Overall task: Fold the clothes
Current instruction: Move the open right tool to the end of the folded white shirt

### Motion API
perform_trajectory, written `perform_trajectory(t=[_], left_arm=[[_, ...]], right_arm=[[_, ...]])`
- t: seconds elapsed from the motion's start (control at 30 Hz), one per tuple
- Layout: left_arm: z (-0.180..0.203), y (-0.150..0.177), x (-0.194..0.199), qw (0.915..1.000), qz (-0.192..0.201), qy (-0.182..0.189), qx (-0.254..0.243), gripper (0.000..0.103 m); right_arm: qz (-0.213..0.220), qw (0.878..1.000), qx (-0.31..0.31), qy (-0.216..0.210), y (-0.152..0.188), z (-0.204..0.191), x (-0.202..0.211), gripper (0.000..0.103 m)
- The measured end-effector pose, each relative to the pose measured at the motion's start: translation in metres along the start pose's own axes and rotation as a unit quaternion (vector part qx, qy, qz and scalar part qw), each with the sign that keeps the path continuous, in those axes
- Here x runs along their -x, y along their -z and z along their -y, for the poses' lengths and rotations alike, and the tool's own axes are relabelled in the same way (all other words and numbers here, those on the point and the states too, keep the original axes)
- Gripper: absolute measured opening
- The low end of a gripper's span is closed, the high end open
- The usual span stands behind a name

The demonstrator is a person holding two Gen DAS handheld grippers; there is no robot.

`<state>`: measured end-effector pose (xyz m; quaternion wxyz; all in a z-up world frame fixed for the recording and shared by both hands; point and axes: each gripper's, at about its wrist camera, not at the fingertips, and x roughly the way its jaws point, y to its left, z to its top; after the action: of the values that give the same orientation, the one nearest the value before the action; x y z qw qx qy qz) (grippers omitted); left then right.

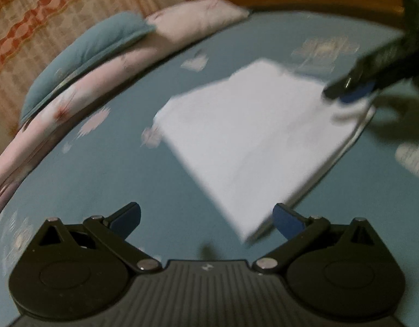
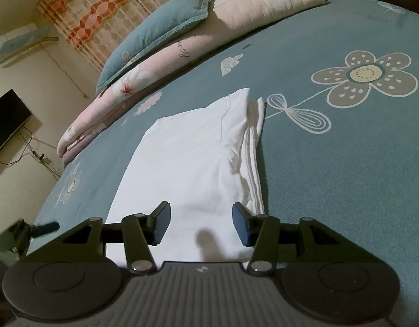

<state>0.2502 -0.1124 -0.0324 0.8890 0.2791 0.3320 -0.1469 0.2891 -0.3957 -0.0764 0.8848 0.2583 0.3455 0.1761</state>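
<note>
The white garment [image 2: 193, 163] lies folded into a long flat rectangle on the bed [image 2: 345, 177], out in the middle of the blue flowered cover and well short of the pillows [image 2: 160, 30] stacked along its far edge. I keep it there because that open stretch gives me room to work on either side. Its layered edges bunch along the right side, toward the big printed flower [image 2: 364, 77], so that side looks thicker and less tidy than the smooth left fold.

My right tool [image 2: 201, 224] hovers over the near end of the garment, its jaws about half apart, one pad on each side of the cloth's width and neither pressing on it. It has hold of nothing. I judge it is set there to steady or smooth this end.

My left tool [image 1: 206, 219] stands over bare cover at the garment's corner nearest it, jaws wide and empty; the corner reaches just toward its right pad without being pinched. That view is blurred, so finer detail escapes me.

The fold looks nearly done; perhaps one more fold across the length remains.
</note>
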Motion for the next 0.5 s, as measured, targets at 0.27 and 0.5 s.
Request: perform_trajectory(t=[0.27, 0.5], left_arm=[[0.022, -0.003, -0.045, 0.9826, -0.028, 0.18, 0.037, 0.102], [-0.002, -0.017, -0.045, 0.9809, -0.019, 0.183, 0.064, 0.102]], right_arm=[[0.0, 1.0, -0.001, -0.005, 0.0, 0.002, 0.0, 0.056], [0.005, 1.0, 0.003, -0.007, 0.0, 0.001, 0.005, 0.056]])
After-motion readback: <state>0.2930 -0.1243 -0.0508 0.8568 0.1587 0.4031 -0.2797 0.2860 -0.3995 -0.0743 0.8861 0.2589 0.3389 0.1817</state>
